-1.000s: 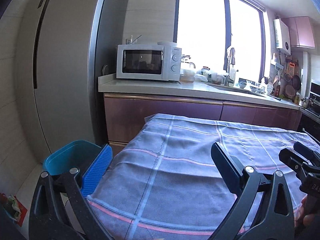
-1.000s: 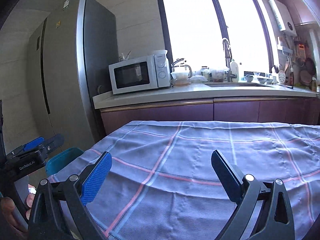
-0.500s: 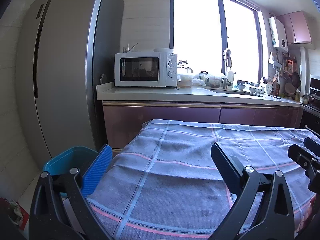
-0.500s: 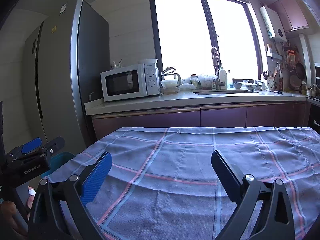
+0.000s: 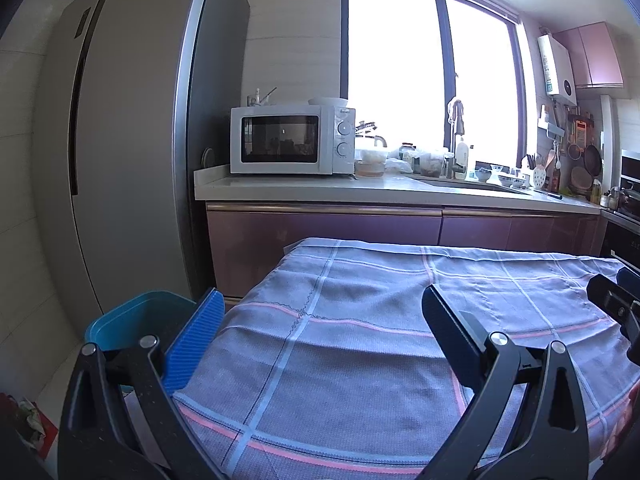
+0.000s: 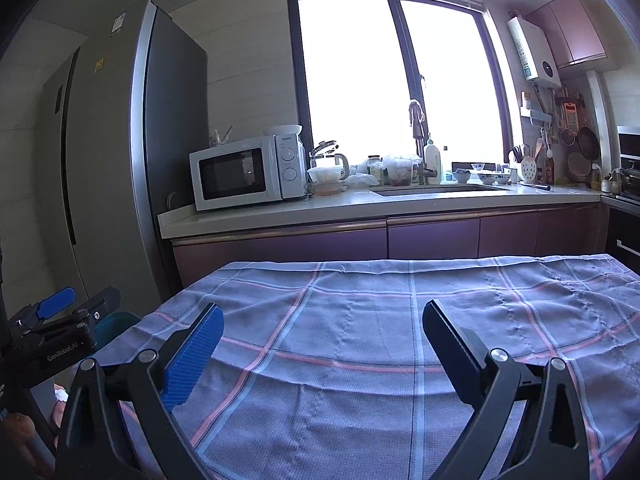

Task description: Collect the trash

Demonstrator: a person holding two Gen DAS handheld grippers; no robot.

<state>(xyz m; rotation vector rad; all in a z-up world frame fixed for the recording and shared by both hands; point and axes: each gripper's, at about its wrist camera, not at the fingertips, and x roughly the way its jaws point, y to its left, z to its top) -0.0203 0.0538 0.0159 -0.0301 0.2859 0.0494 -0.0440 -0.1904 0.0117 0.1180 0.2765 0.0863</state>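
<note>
Trash — none on the desk; both tongs spread, empty — bin beside it.

A checked cloth covers the table, nothing on it

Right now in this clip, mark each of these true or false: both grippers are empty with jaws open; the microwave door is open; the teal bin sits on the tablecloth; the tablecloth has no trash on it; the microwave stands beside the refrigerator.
1. Both the left gripper and the right gripper are empty, jaws open: true.
2. The microwave door is open: false, it is shut.
3. The teal bin sits on the tablecloth: false, it stands off the table's left edge, lower down.
4. No trash shows on the tablecloth: true.
5. The microwave stands beside the refrigerator: true.
</note>
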